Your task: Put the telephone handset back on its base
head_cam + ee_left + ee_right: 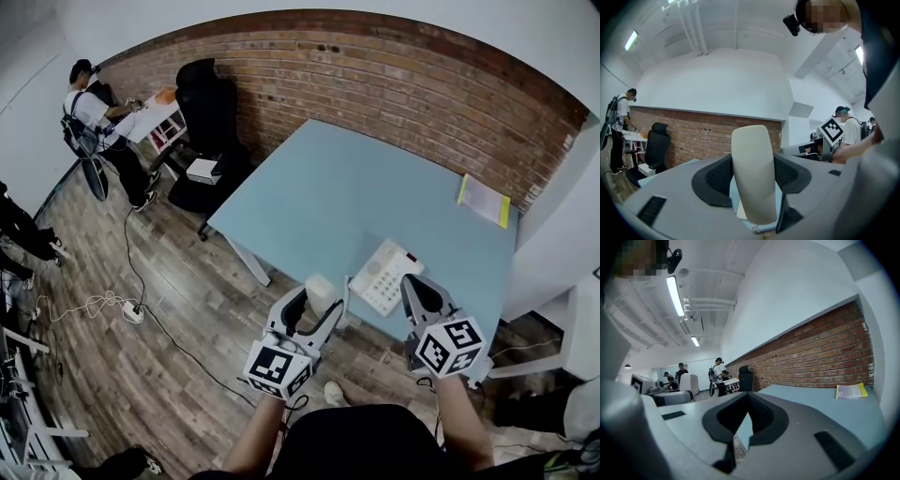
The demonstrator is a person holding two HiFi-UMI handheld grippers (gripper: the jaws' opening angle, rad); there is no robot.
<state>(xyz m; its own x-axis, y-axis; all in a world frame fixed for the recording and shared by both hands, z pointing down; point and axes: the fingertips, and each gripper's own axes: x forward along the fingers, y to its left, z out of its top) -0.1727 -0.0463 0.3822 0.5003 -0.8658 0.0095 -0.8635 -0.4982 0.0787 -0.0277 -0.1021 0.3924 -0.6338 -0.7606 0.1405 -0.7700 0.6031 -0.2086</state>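
We hold the cream, oblong plastic telephone handset (751,178) upright in our left gripper (317,305), whose two jaws are closed against its sides. In the head view the handset sits just left of the white push-button telephone base (386,275), near it but apart. The base lies on the light blue table (328,197). Our right gripper (412,287) hovers at the base's near right corner, jaws pressed together with nothing between them. A yellow-edged paper pad (485,200) lies well beyond the base, to its right
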